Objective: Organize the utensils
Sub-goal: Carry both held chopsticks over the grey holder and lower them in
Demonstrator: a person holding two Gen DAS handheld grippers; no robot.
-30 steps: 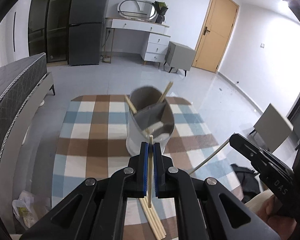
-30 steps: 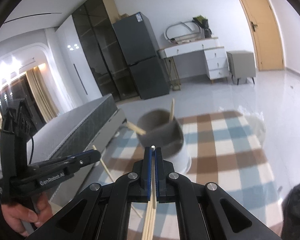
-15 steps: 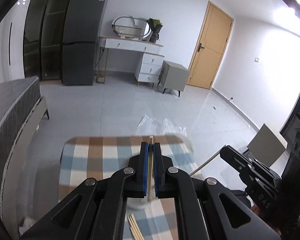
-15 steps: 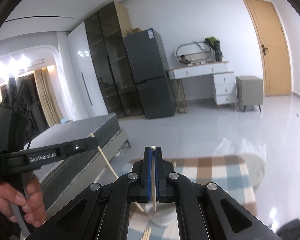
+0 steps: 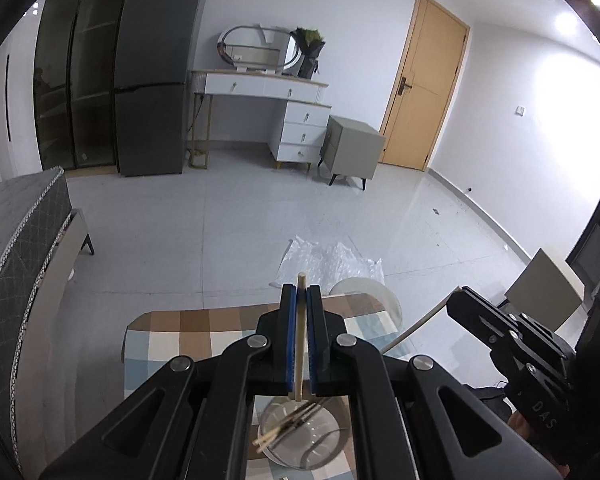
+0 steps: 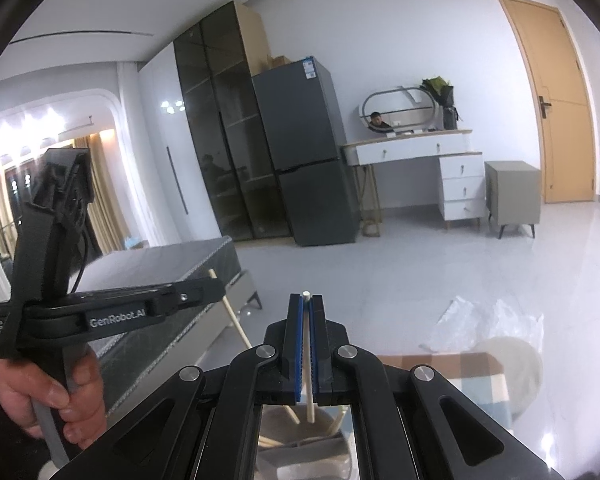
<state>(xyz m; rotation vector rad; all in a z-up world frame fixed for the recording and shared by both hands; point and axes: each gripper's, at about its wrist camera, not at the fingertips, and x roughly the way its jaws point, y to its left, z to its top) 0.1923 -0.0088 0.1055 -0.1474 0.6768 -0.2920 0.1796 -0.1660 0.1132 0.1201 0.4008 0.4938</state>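
**2 chopsticks in hand, holder just below**

Each gripper has its jaws shut tight on 1 wooden chopstick: the left gripper (image 5: 299,300) pinches the left chopstick (image 5: 299,344) upright between its blue pads, and the right gripper (image 6: 307,308) grips the right chopstick (image 6: 309,360) the same way. Directly beneath both sits the utensil holder (image 6: 300,452), seen through the gap in each gripper's frame, with several chopsticks (image 5: 288,426) already leaning inside it. By that showing, part of the sorting is done; these 2 sticks are not yet dropped in. Whether more lie loose on the table cannot be told, as the grippers hide most of it.

The holder stands on a table under a checked tablecloth (image 5: 204,328) of brown, blue and cream. Beyond its far edge are a round white stool (image 6: 508,368) and crumpled clear plastic (image 5: 324,264) on a pale tiled floor. Farther off stand a dark fridge (image 5: 156,80), a white dressing table (image 5: 268,92) with an oval mirror, a grey cabinet (image 5: 352,148) and a wooden door (image 5: 424,88). A grey bed (image 5: 16,248) lies left.
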